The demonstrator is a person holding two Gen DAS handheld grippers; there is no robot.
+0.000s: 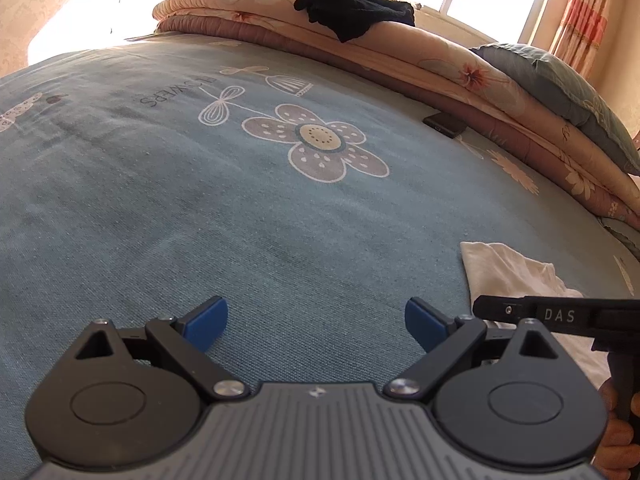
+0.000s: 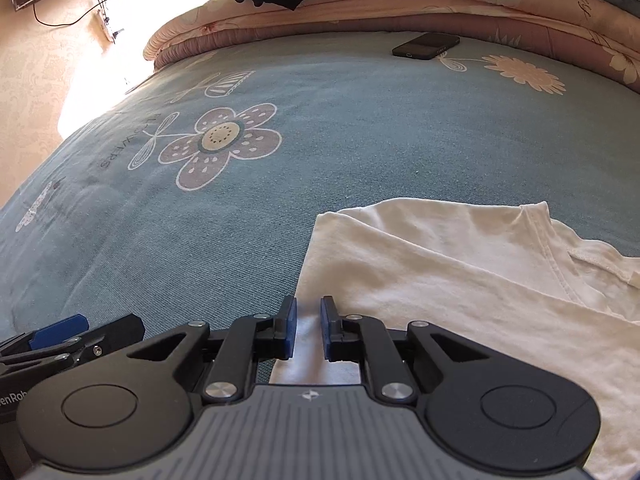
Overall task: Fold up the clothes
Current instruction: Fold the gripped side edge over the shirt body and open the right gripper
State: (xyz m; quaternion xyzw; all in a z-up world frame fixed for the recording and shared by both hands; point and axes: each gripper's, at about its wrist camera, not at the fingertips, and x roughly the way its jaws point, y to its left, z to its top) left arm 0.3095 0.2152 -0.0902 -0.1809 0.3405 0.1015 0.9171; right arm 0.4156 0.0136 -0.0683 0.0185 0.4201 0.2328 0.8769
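**Right claw nearly closed over shirt edge; left claw idle and spread**

Left wrist view: The left gripper hangs over bare blue bedsheet, its blue pads spread wide with nothing between them; it is released and empty. The white T-shirt lies well off to its right, near the bed's near edge, partly hidden behind the black body of the other tool. Judged, this claw waits clear of the cloth until a second corner needs holding. A black garment is draped over the stacked quilts at the far side, and a dark phone lies on the sheet beside them.

Right wrist view: The right gripper is angled down at the left edge of the T-shirt, which lies spread flat, neckline to the right. The pads stand close together with a narrow gap, white cloth visible in that gap. Whether they actually pinch the fabric cannot be told. The placement suggests a grasp at the side hem, to lift it across for a first fold. The other claw's open pad shows at lower left, apart from the cloth.
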